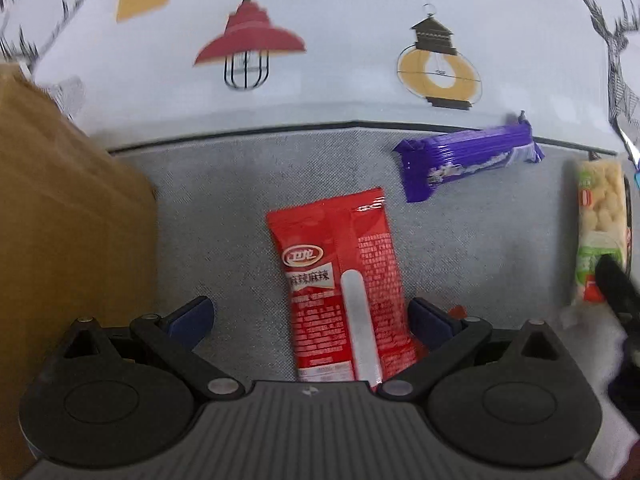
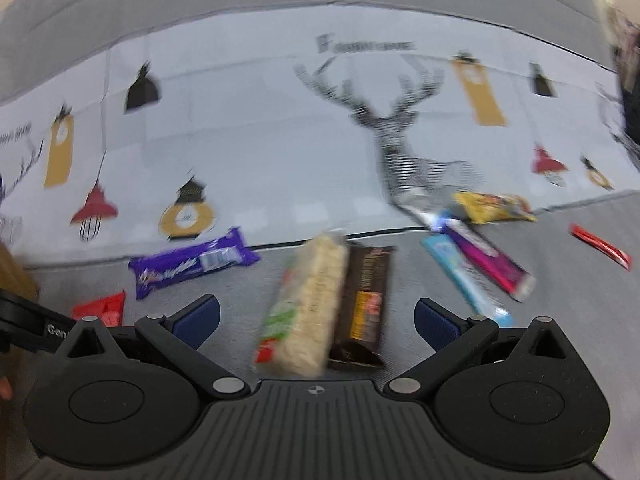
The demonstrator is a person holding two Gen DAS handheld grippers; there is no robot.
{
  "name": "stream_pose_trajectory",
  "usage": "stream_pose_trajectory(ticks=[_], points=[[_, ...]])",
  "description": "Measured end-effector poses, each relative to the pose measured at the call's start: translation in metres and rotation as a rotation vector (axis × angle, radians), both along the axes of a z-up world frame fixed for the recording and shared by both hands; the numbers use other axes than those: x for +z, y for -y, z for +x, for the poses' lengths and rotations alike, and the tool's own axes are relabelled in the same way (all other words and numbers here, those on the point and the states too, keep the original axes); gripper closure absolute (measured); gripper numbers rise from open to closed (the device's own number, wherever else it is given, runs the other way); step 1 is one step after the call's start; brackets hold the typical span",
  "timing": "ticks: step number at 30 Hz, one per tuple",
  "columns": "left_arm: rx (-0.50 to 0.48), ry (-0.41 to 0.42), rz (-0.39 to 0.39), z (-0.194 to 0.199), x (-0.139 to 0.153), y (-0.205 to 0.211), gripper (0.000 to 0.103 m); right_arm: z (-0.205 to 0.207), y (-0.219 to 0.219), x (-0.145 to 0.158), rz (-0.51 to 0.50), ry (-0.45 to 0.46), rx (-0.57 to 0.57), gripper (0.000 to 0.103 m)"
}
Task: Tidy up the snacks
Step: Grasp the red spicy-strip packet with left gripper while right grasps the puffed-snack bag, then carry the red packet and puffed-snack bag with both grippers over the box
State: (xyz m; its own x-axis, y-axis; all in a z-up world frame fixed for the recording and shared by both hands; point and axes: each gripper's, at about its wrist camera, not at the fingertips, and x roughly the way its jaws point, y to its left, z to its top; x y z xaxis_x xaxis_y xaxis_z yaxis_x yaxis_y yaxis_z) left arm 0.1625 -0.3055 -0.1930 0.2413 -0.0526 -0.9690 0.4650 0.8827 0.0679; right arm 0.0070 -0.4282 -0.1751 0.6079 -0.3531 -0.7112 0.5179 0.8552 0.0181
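A red snack packet [image 1: 340, 288] lies flat on the grey mat between the wide-apart fingers of my open left gripper [image 1: 310, 320]; its near end runs under the gripper body. A purple bar [image 1: 468, 160] lies further back right, also seen in the right wrist view as the purple bar [image 2: 192, 262]. My right gripper [image 2: 316, 320] is open above a clear pack of puffed white snacks [image 2: 308, 308] and a dark brown packet [image 2: 364, 304] beside it. The same puffed pack [image 1: 600, 232] shows at the left view's right edge. The right wrist view is blurred.
A brown cardboard box [image 1: 60, 220] stands close on the left. Further right lie a light blue bar [image 2: 464, 280], a magenta bar [image 2: 488, 260], a yellow packet [image 2: 496, 206] and a small red stick [image 2: 600, 246]. A patterned white cloth [image 1: 340, 60] lies behind the mat.
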Motion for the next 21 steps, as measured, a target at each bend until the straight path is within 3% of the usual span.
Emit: stream_pose_trajectory(ticks=[6,7,8,9,10,15,21], points=[[0.024,-0.021,-0.021,0.008,-0.002,-0.002,0.001,0.025,-0.011,-0.032,-0.126,-0.105,0.051,0.003],[0.028,-0.023,-0.021,0.007,-0.001,-0.003,0.005,0.026,-0.015,-0.035,-0.167,-0.124,0.058,0.021],[0.032,-0.008,-0.030,0.005,0.004,-0.005,0.020,0.024,-0.019,-0.037,-0.218,-0.138,0.053,0.038],[0.031,0.007,-0.047,0.002,0.010,-0.006,0.048,0.021,-0.021,-0.036,-0.236,-0.137,0.053,0.049],[0.027,0.018,-0.050,0.000,0.016,-0.005,0.051,0.017,-0.023,-0.033,-0.239,-0.129,0.048,0.058],[0.000,0.017,-0.109,-0.010,0.039,-0.015,0.054,-0.010,-0.012,-0.015,-0.127,-0.072,-0.050,0.059],[-0.045,0.046,-0.229,-0.048,0.090,-0.040,0.054,-0.061,-0.014,0.040,-0.060,0.077,-0.165,0.059]])
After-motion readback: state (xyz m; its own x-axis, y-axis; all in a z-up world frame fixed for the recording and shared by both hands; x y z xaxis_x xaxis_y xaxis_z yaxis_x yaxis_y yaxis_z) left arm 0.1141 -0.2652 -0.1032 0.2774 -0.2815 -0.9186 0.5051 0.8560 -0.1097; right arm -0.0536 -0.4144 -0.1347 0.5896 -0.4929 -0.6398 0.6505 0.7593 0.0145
